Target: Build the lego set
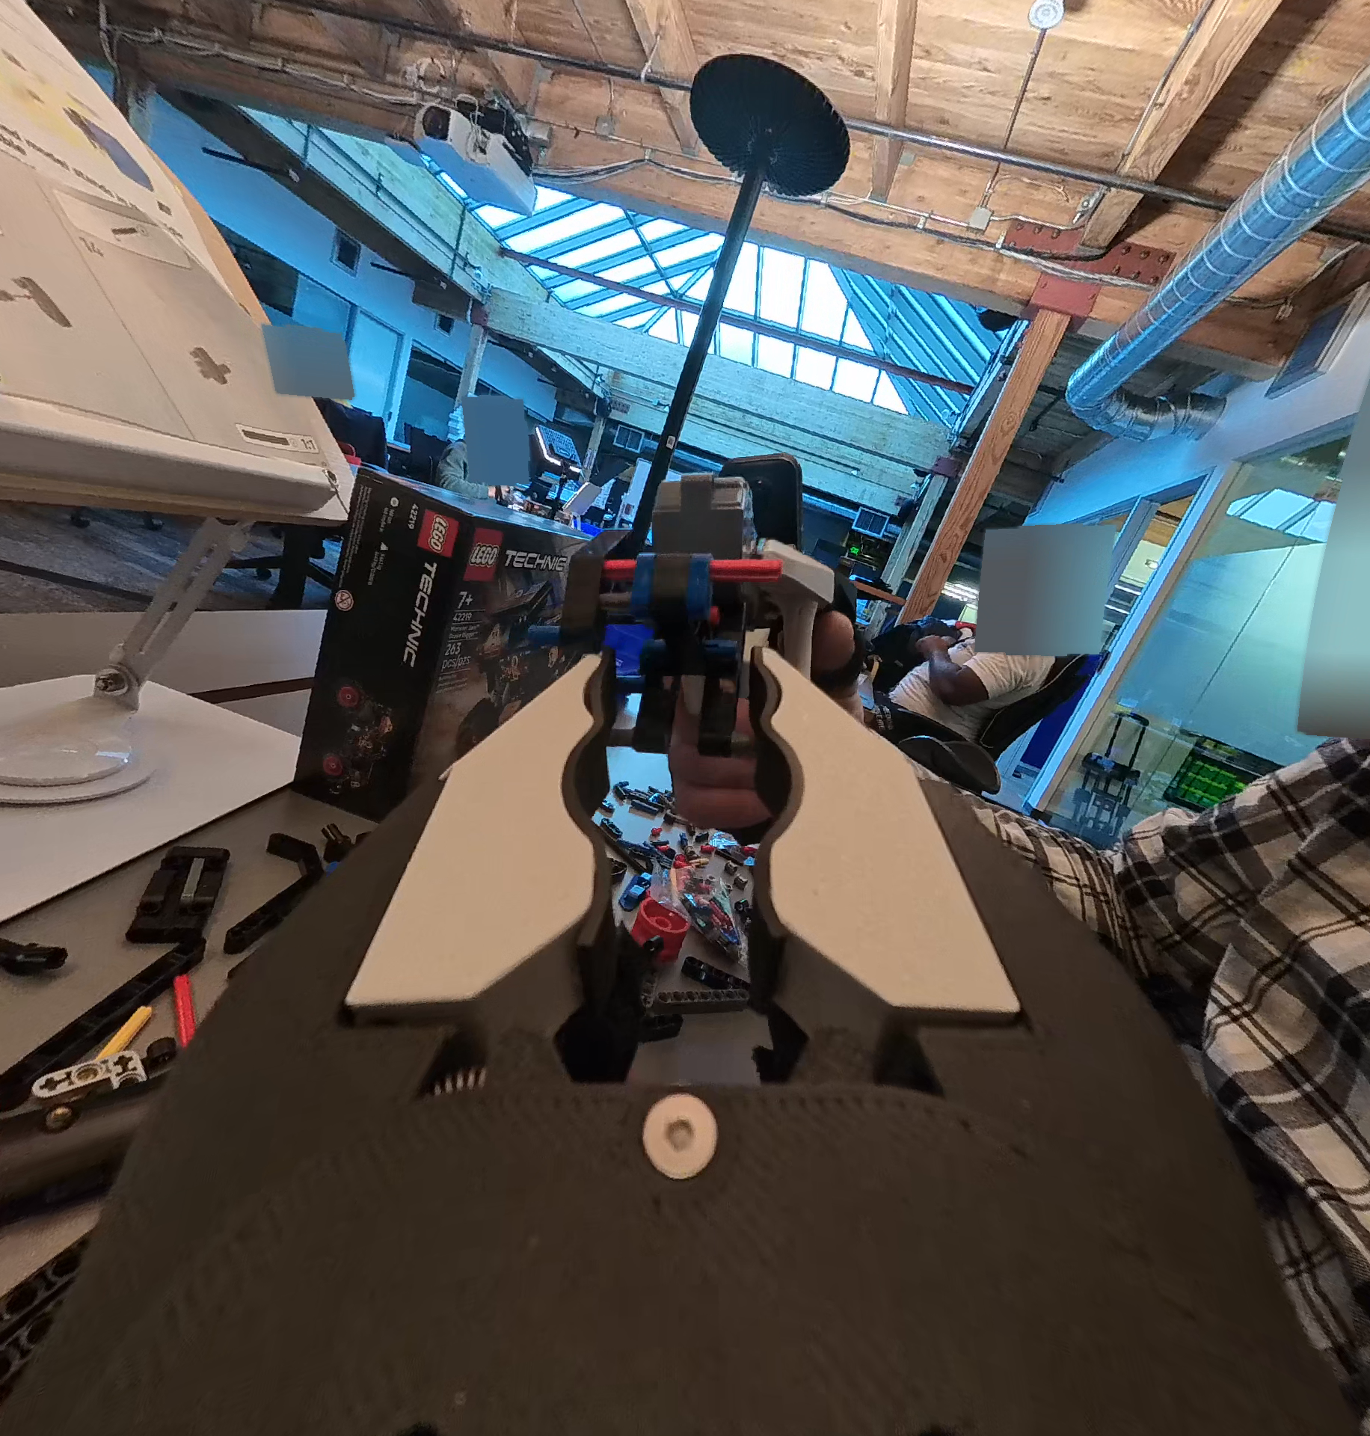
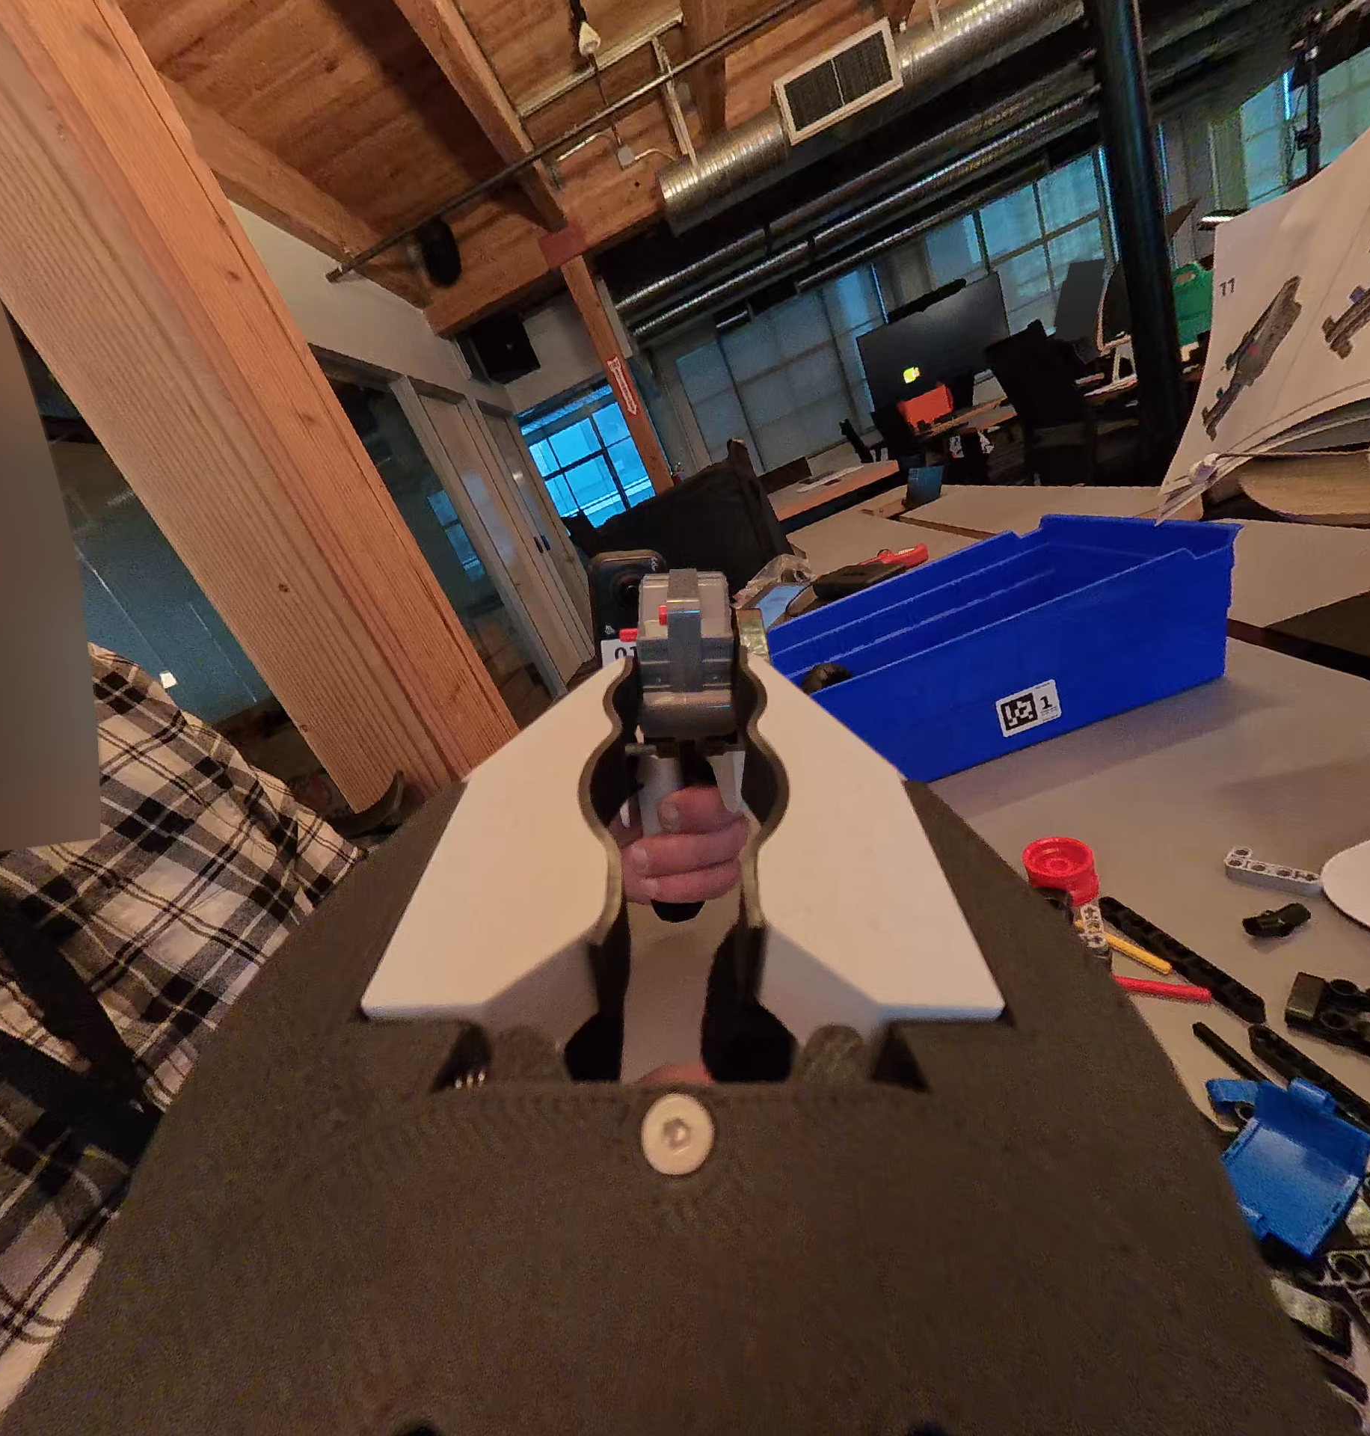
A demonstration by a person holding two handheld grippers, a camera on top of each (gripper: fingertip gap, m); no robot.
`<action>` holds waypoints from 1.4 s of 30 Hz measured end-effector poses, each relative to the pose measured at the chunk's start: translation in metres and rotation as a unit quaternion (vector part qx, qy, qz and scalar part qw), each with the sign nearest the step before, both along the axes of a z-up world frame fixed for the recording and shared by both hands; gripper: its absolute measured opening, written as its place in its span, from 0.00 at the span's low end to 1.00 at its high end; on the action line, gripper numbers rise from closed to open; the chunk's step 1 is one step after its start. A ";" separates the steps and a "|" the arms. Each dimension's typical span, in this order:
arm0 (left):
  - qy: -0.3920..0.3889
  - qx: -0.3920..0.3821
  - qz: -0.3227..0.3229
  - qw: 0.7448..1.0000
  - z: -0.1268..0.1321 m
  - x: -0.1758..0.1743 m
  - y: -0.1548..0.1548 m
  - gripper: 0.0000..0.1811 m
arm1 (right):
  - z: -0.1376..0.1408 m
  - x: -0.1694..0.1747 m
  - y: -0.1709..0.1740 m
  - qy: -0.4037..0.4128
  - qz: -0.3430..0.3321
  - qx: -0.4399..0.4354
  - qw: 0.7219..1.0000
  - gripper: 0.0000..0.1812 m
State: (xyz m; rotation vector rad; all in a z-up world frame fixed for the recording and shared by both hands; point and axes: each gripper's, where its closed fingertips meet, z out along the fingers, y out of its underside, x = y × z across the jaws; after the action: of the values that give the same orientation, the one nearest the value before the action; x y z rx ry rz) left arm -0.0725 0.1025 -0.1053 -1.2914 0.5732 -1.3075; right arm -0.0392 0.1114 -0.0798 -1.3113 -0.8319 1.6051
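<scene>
- Left wrist view: the left gripper [image 1: 678, 699] is clamping a black-and-blue lego assembly [image 1: 678, 622] aloft above the counter [image 1: 84, 855]; rigid, light, best gripped by its black beams.
- Right wrist view: the right gripper [image 2: 686, 699] is holding nothing, jaws slightly apart; loose pieces [image 2: 1179, 963] are lying along the counter's right edge.
</scene>
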 end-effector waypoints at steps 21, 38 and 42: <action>0.042 0.026 0.023 0.999 -0.003 0.001 -0.004 0.12 | -0.021 -0.017 -0.014 -0.107 -0.017 0.091 0.990 0.21; 0.001 0.058 0.058 0.997 0.023 -0.023 -0.009 0.31 | 0.009 0.008 -0.017 0.060 0.018 0.046 0.997 0.14; 0.009 0.055 0.029 0.998 0.019 -0.014 -0.014 0.31 | 0.012 0.010 -0.022 0.072 0.036 0.057 0.995 0.13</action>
State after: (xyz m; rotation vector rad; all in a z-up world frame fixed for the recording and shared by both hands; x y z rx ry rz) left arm -0.0865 0.0886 -0.0861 -1.2213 0.6085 -1.2009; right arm -0.0290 0.0897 -0.0680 -1.0838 -0.8760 1.6618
